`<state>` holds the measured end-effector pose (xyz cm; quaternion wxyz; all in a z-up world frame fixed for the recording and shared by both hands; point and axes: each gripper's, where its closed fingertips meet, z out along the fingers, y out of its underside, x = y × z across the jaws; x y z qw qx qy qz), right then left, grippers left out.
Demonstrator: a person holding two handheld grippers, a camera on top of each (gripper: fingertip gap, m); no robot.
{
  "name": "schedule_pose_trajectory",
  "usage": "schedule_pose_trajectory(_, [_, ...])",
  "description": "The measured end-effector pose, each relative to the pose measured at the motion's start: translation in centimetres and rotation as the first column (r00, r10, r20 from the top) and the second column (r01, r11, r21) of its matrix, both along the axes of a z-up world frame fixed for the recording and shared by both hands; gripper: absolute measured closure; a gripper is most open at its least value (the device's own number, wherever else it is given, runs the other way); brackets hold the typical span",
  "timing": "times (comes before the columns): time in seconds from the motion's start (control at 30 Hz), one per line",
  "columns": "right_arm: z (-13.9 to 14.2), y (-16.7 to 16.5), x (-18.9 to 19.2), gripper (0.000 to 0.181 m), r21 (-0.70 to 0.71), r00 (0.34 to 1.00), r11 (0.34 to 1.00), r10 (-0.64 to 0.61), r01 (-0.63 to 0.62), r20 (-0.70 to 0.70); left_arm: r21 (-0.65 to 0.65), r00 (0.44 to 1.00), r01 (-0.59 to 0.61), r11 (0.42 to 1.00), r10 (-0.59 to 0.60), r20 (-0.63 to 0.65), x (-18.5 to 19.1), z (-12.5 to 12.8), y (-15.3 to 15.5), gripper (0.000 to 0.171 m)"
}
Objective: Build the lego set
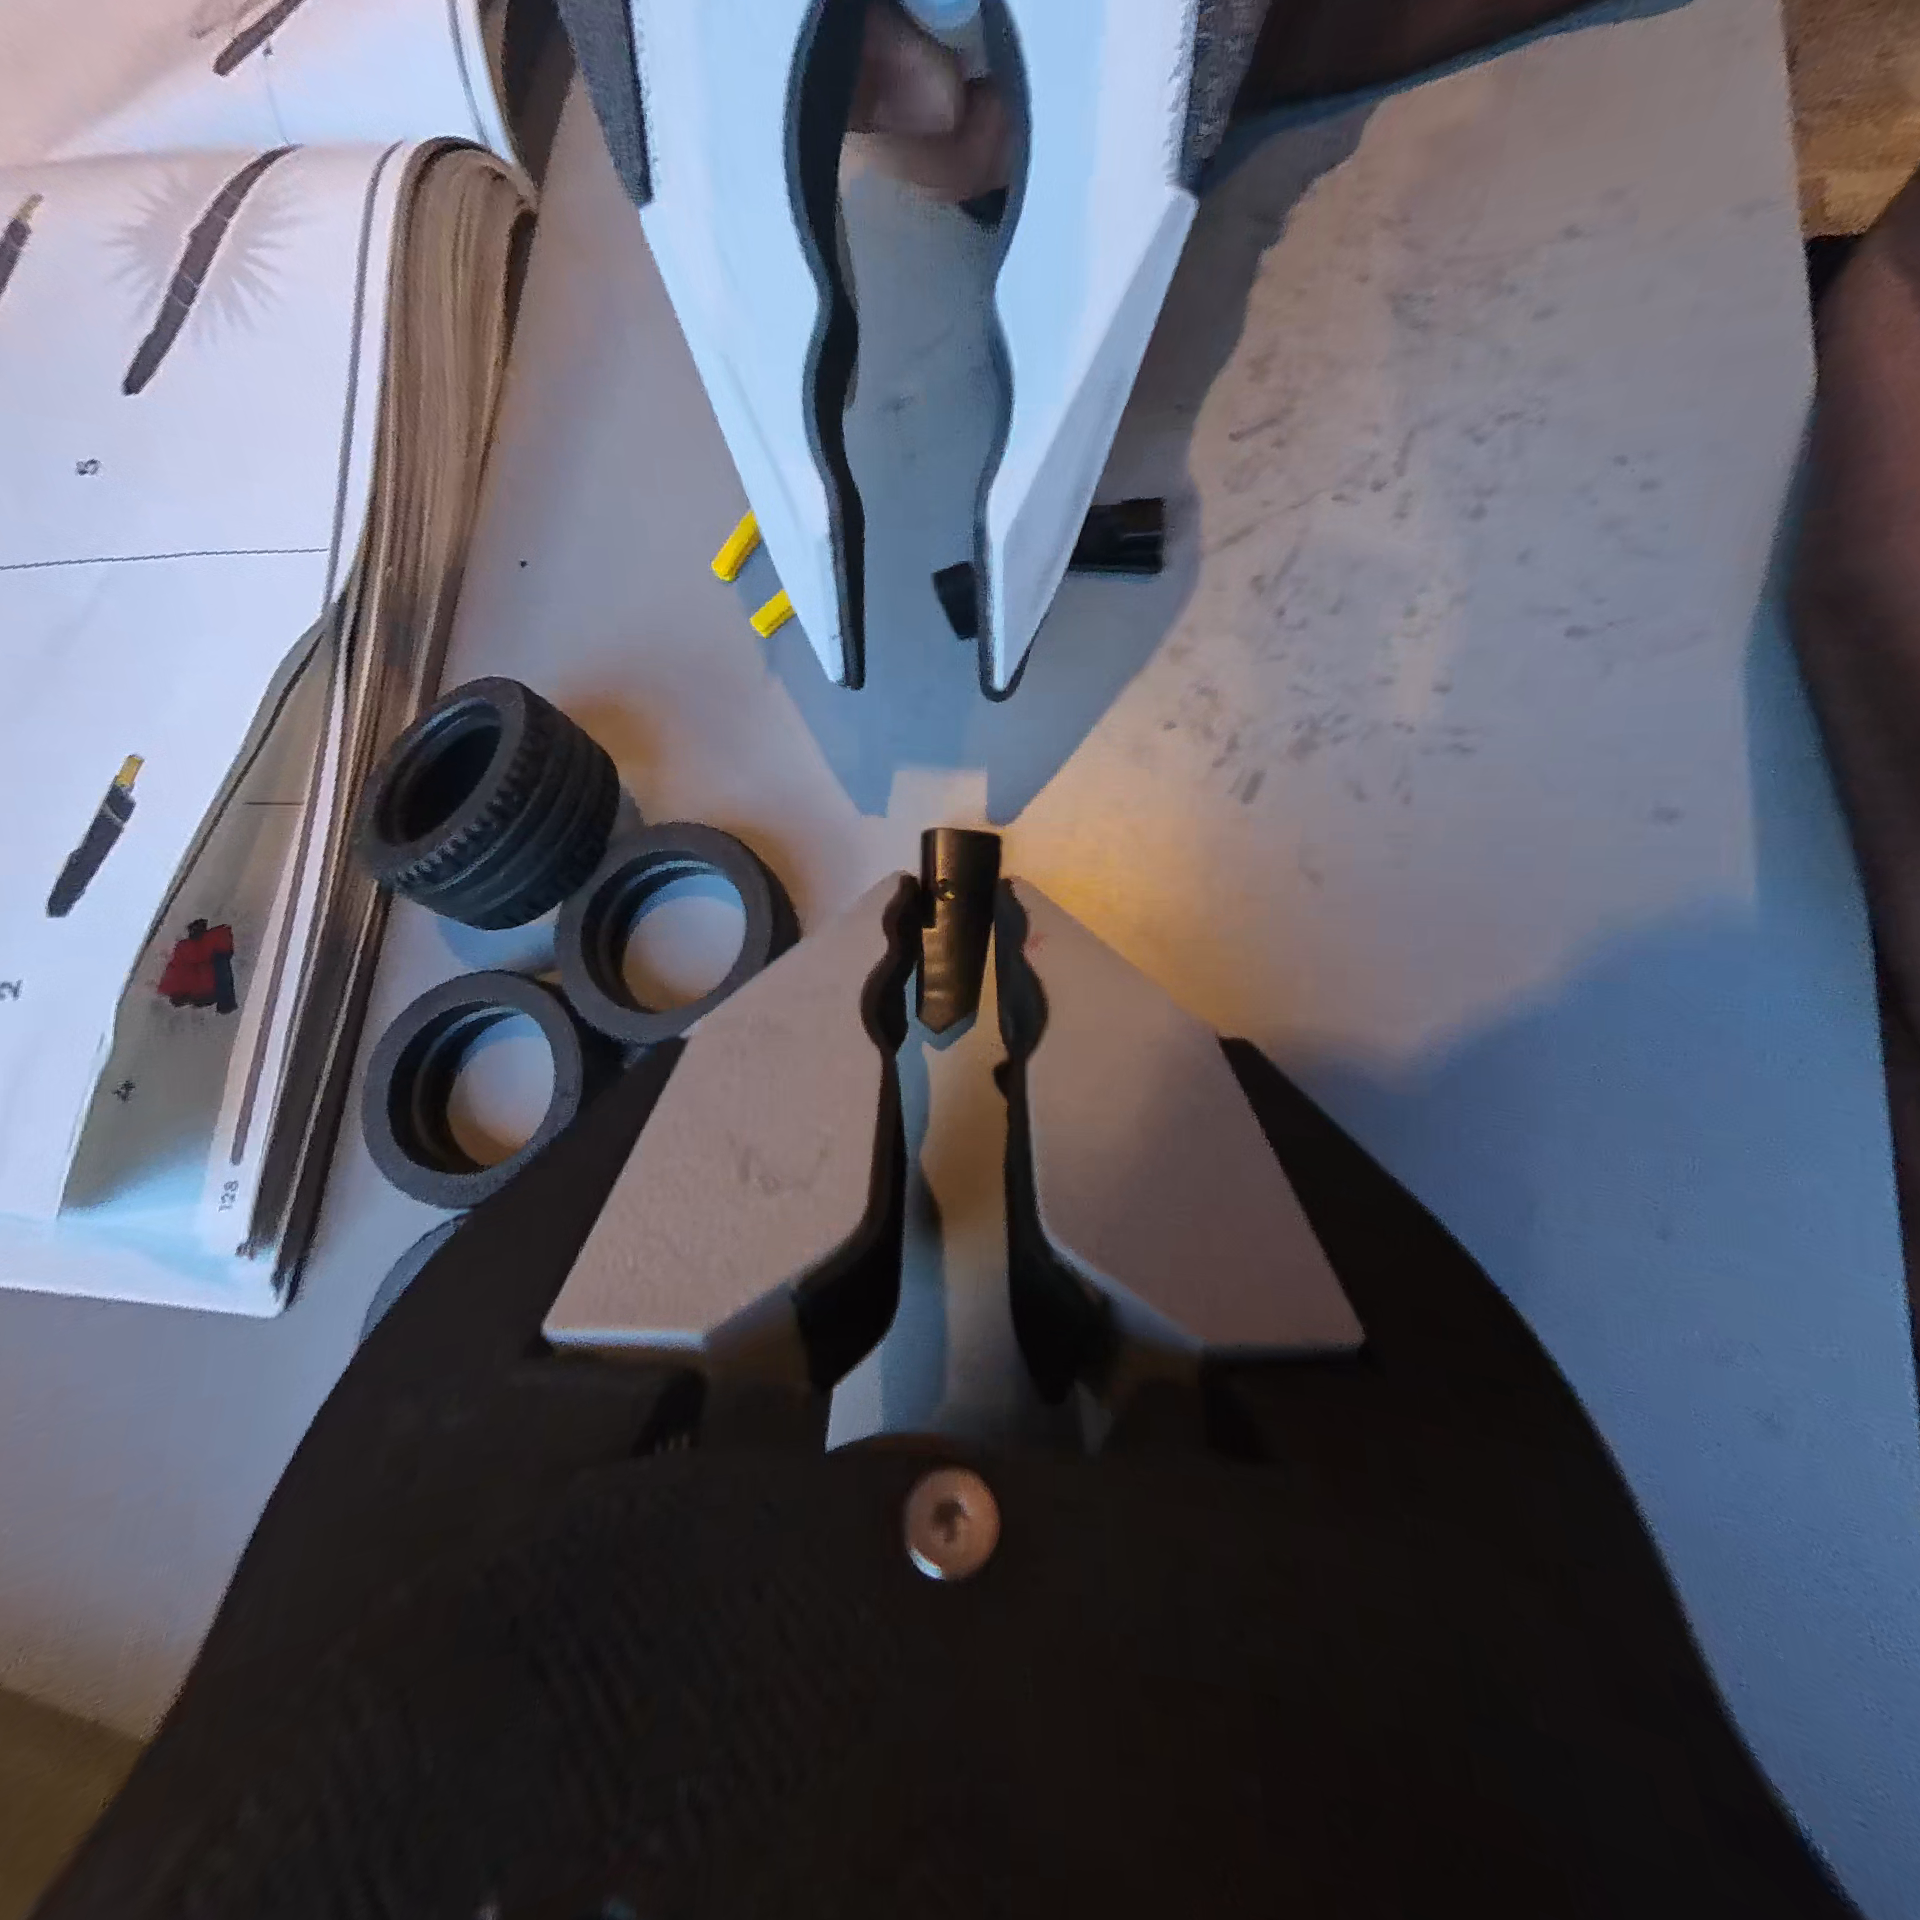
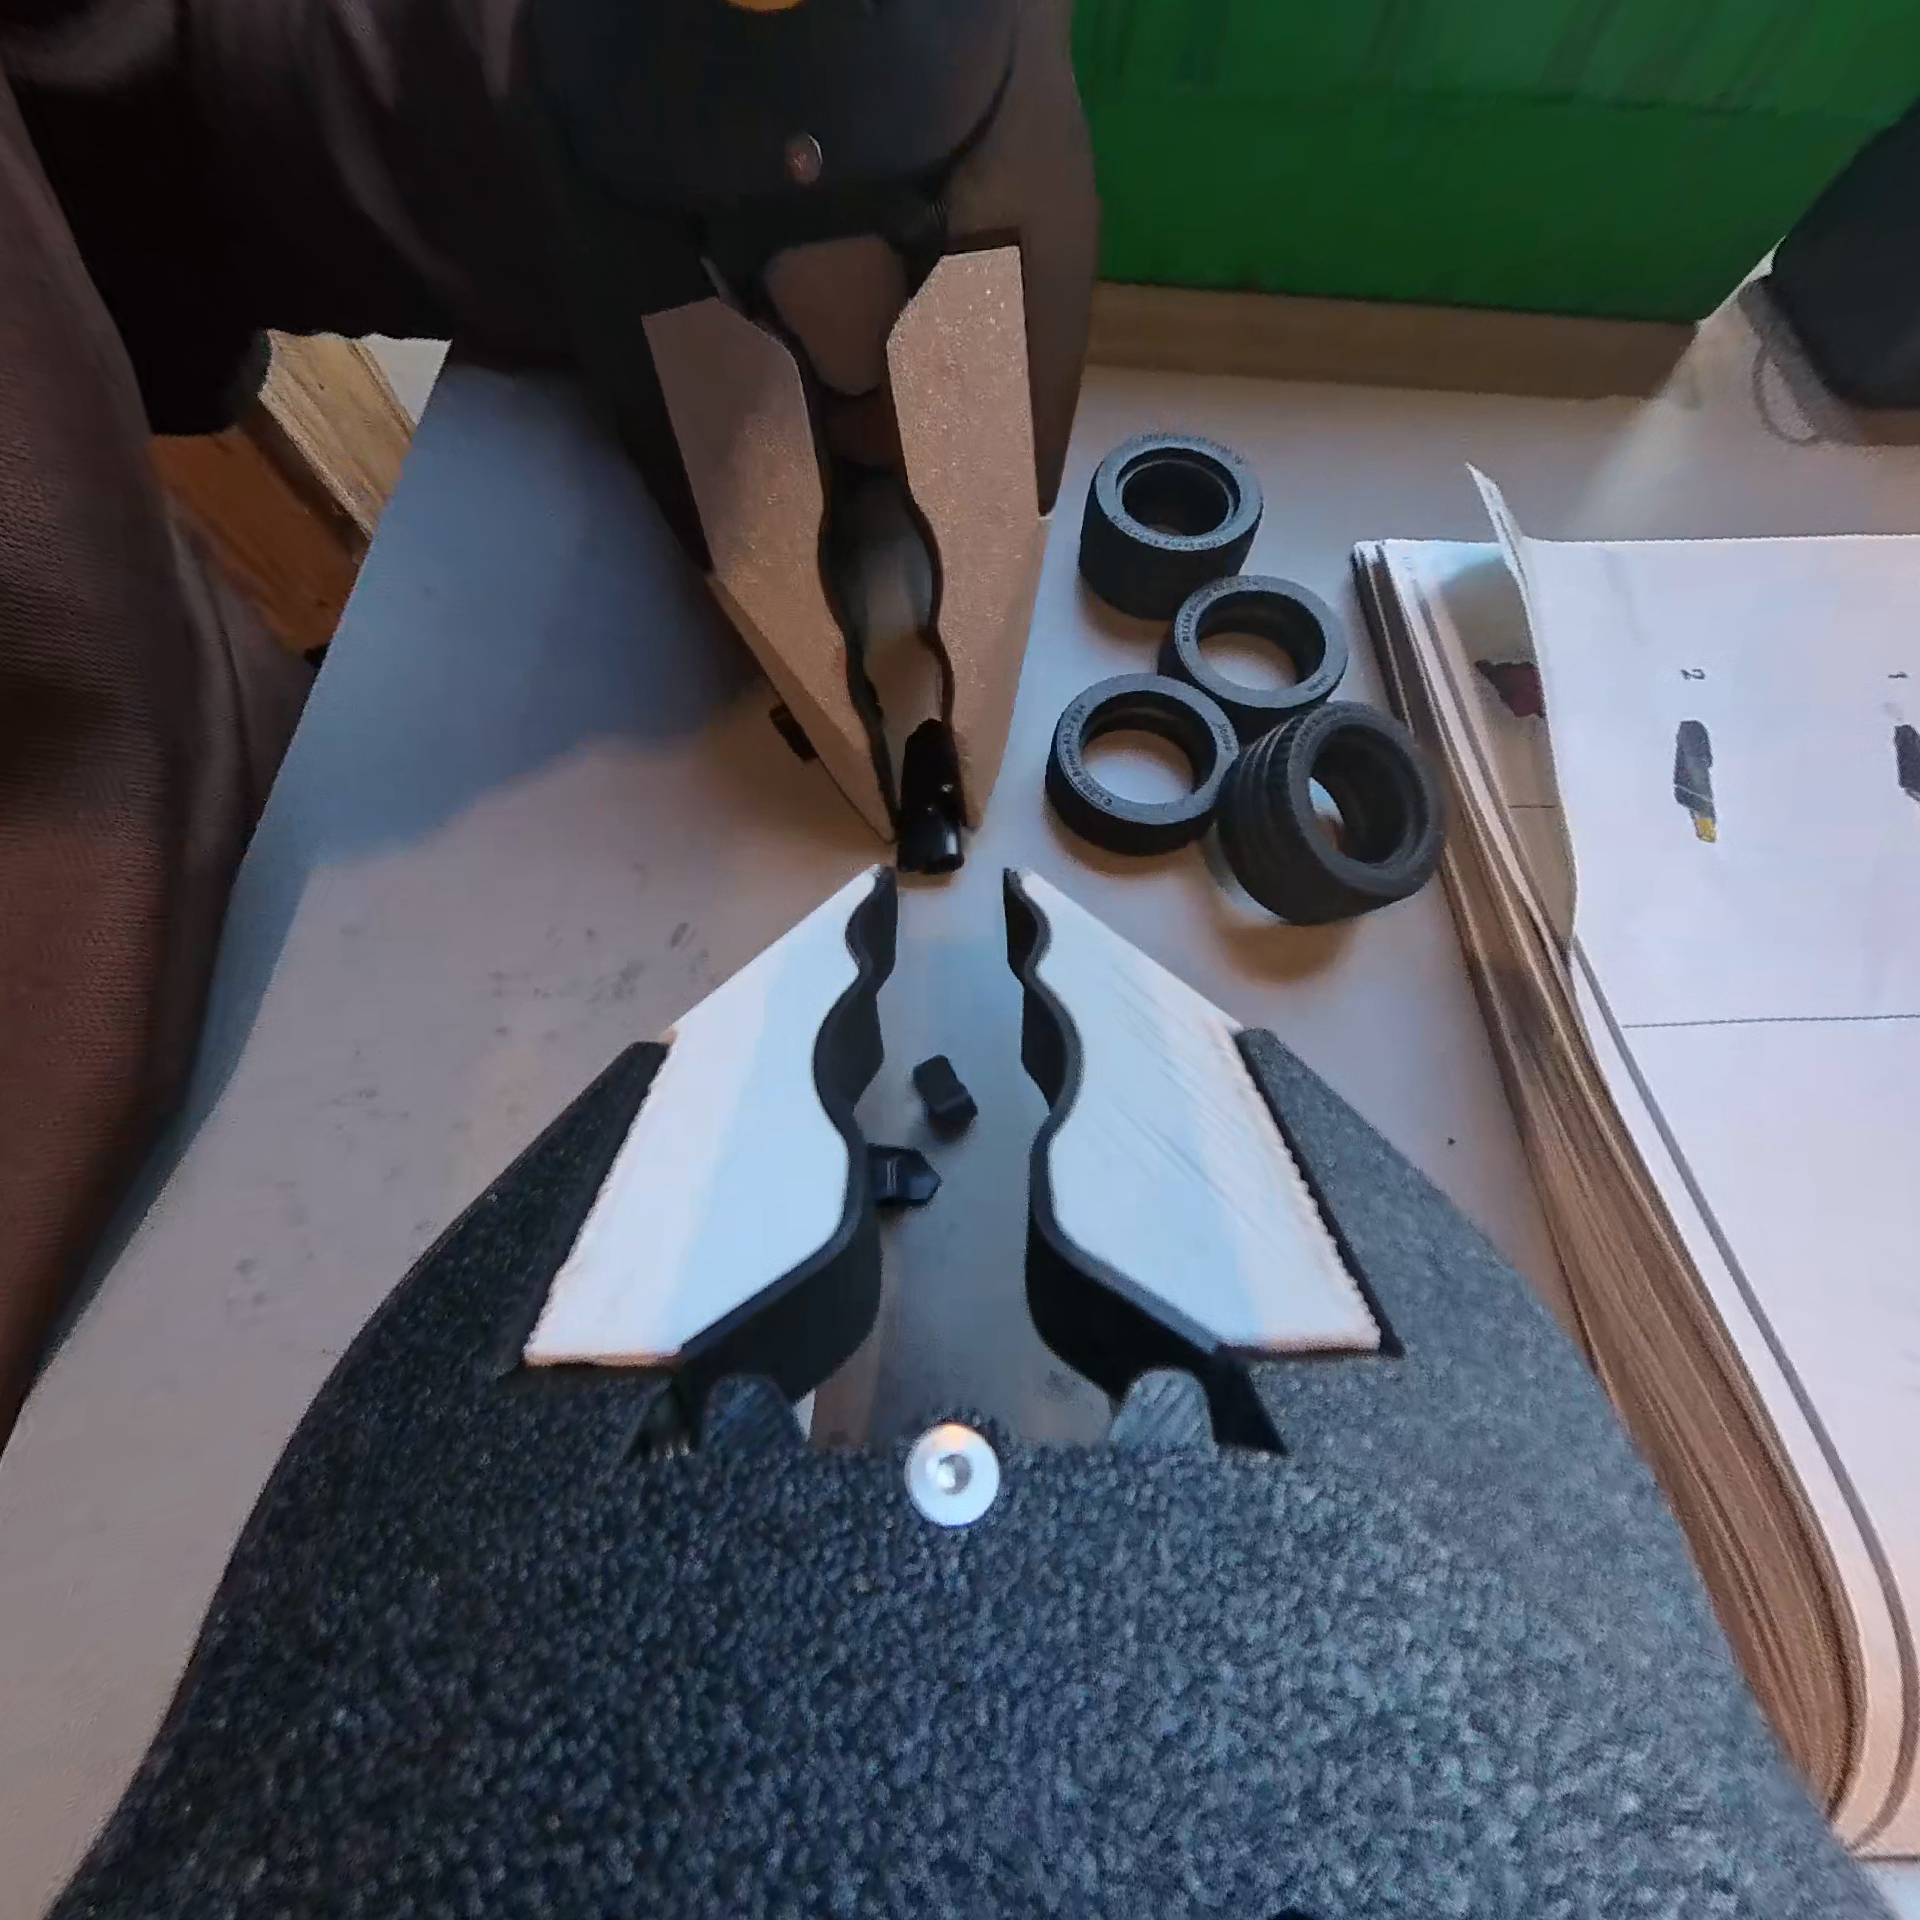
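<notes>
My left gripper (image 1: pixel 956 888), with tan fingers, is shut on a small black pin-like lego piece (image 1: pixel 951 935) that sticks out past its tips, just above the table. My right gripper (image 2: pixel 948 883), with white fingers, is open and empty. It faces the left gripper tip to tip, a short gap from the held piece (image 2: pixel 928 795). In the left wrist view the right gripper (image 1: pixel 925 681) comes in from the top. In the right wrist view the left gripper (image 2: pixel 930 826) comes in from the top. Two small black pieces (image 2: pixel 943 1089) lie on the table under the right fingers.
Several black tyres (image 2: pixel 1257 644) lie beside the grippers, also in the left wrist view (image 1: pixel 488 800). An open instruction booklet (image 2: pixel 1714 935) lies past them. Two yellow pieces (image 1: pixel 738 545) and a black piece (image 1: pixel 1122 535) lie by the right fingers. A person's dark sleeve (image 2: pixel 156 623) is near the table edge. My two grippers' fingertips are within a few centimetres of each other.
</notes>
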<state>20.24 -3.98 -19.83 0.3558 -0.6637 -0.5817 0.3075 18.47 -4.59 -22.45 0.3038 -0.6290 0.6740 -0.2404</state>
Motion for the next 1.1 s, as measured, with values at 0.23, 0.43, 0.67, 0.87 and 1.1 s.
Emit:
schedule_pose_trajectory(0.23, [0.2,0.0,-0.2,0.161,0.014,1.0,1.0,0.007,-0.007,-0.01,-0.054,0.994,-0.105,0.993,0.107,0.033,0.4,0.4,1.3,0.161])
schedule_pose_trajectory(0.43, [0.0,0.1,0.0,0.161,0.021,1.0,1.0,0.009,-0.009,0.0,-0.023,0.999,-0.05,0.999,0.05,0.019,0.2,0.2,0.6,0.156])
schedule_pose_trajectory(0.67, [0.4,0.4,0.3,0.163,0.013,1.0,1.0,-0.007,0.007,-0.026,-0.037,0.998,-0.049,0.998,0.051,0.034,0.2,0.4,0.7,0.153])
schedule_pose_trajectory(0.87, [0.9,1.1,0.6,0.165,0.028,0.998,0.999,-0.037,0.038,-0.056,-0.068,0.995,-0.049,0.996,0.055,0.084,0.2,1.5,0.6,0.15])
schedule_pose_trajectory(1.1, [2.1,2.9,1.7,0.166,-0.011,0.984,0.993,-0.116,0.116,-0.139,-0.097,0.981,-0.125,0.987,0.138,0.133,-0.6,2.9,2.1,0.148])
